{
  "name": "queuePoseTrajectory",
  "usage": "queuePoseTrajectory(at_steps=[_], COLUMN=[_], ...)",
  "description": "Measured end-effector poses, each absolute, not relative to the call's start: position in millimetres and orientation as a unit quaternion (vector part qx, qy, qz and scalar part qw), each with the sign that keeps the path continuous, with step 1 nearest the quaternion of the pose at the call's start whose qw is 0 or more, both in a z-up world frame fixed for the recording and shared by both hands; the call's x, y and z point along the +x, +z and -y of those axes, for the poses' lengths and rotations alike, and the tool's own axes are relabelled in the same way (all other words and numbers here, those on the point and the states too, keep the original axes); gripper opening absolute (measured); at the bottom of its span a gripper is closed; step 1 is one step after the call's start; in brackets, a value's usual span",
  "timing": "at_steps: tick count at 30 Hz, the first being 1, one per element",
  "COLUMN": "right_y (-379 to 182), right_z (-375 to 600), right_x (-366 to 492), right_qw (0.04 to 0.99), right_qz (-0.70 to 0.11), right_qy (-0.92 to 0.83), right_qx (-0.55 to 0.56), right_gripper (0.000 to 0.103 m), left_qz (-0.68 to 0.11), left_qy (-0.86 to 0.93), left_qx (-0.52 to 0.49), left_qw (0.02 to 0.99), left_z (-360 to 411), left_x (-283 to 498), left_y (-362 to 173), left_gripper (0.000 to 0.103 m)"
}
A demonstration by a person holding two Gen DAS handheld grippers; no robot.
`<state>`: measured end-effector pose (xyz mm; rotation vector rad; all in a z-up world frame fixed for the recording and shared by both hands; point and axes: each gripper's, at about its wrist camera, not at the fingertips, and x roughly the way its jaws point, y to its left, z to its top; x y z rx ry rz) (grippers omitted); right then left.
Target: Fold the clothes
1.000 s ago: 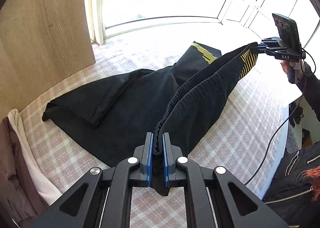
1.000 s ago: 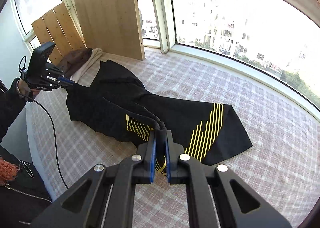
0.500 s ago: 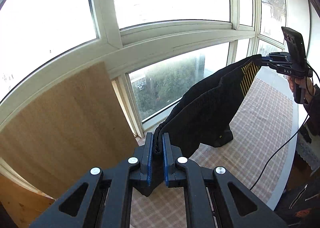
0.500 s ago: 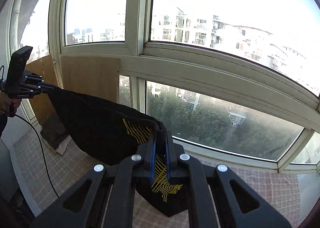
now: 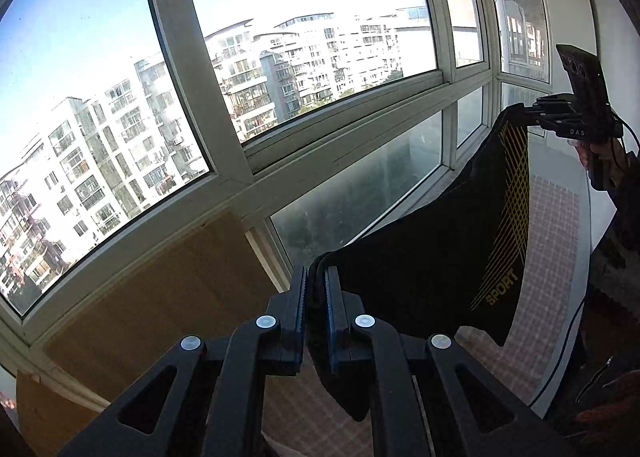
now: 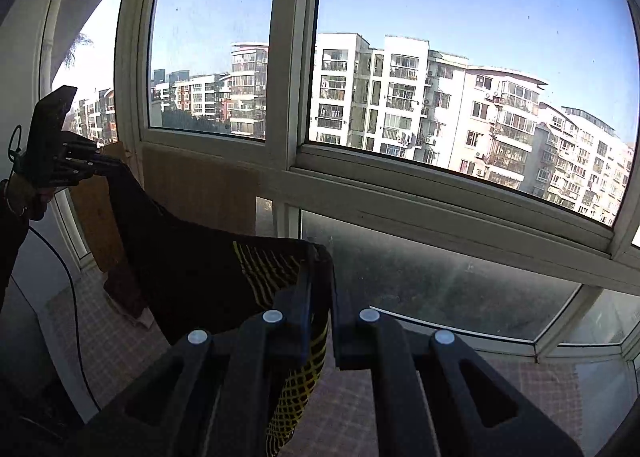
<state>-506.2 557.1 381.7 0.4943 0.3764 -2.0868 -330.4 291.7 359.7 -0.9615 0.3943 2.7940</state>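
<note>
- Black sport shorts (image 5: pixel 432 257) hang in the air between our two grippers, stretched by the waistband and lifted off the checked surface (image 5: pixel 552 225) below.
- Our left gripper (image 5: pixel 316 297) has its fingers (image 5: pixel 299 301) closed on one end of the waistband; a fold of dark fabric drops down between them.
- Our right gripper (image 6: pixel 320 297) pinches the other end, its fingers (image 6: pixel 304 297) clamped on cloth bearing yellow stripes that spills below them.
- From the left wrist view, the right gripper (image 5: pixel 520 113) shows at the far corner of the shorts, with a phone-like device (image 5: pixel 584 77) mounted on top and a cable (image 5: pixel 576 313) trailing down.
- From the right wrist view, the left gripper (image 6: pixel 100 167) shows at the opposite corner of the shorts (image 6: pixel 200 269).
- Behind the shorts stands a curved bay window (image 5: pixel 240 161) with white frames; apartment blocks (image 6: pixel 440 105) fill the view outside.
- A wooden board (image 5: pixel 168 289) leans against the lower window panes, beside the hanging fabric.
- The shorts are a soft, matte knit that sags in a shallow curve; yellow mesh-like lines and the word "SPORT" (image 5: pixel 502 287) run down one leg.
- The surface below carries a pale pink-and-white plaid pattern.
</note>
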Motion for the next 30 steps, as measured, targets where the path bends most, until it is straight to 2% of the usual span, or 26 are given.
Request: queuePoseTrajectory(at_steps=[5,9,14,18,23,26,30], right_y=[349.6,364.9,397.2,373.1,271.1,182.3,47.1], right_z=[-532.6,-528.0,-551.3,-588.8,-631.0,-649.9,-666.1], right_x=[-565.7,-578.3,-543.7,-492.0,-422.6,-386.6,-353.0], right_qw=[0.454,0.451,0.468,0.487,0.498,0.477,0.431], right_qz=[-0.14,-0.139,-0.145,-0.151,-0.137,-0.126,-0.108], right_qy=[-0.844,-0.851,-0.85,-0.837,-0.816,-0.804,-0.767], right_qx=[0.247,0.231,0.191,0.197,0.261,0.331,0.463], right_gripper=[0.008,0.008,0.008,0.008,0.008,0.008,0.008], left_qz=[-0.109,-0.112,-0.149,-0.183,-0.199,-0.171,-0.112], left_qy=[0.928,0.935,0.949,0.949,0.924,0.891,0.817], left_qx=[-0.35,-0.328,-0.268,-0.238,-0.295,-0.363,-0.502], left_qw=[0.073,0.071,0.075,0.095,0.143,0.212,0.262], left_z=[-279.5,-284.2,-301.8,-320.8,-358.2,-379.1,-399.5], left_x=[-386.0,-393.3,-342.3,-270.4,-188.3,-152.0,-129.9], left_y=[332.2,353.5,391.9,368.6,253.1,158.3,10.7], left_gripper=[0.008,0.008,0.008,0.008,0.008,0.008,0.008])
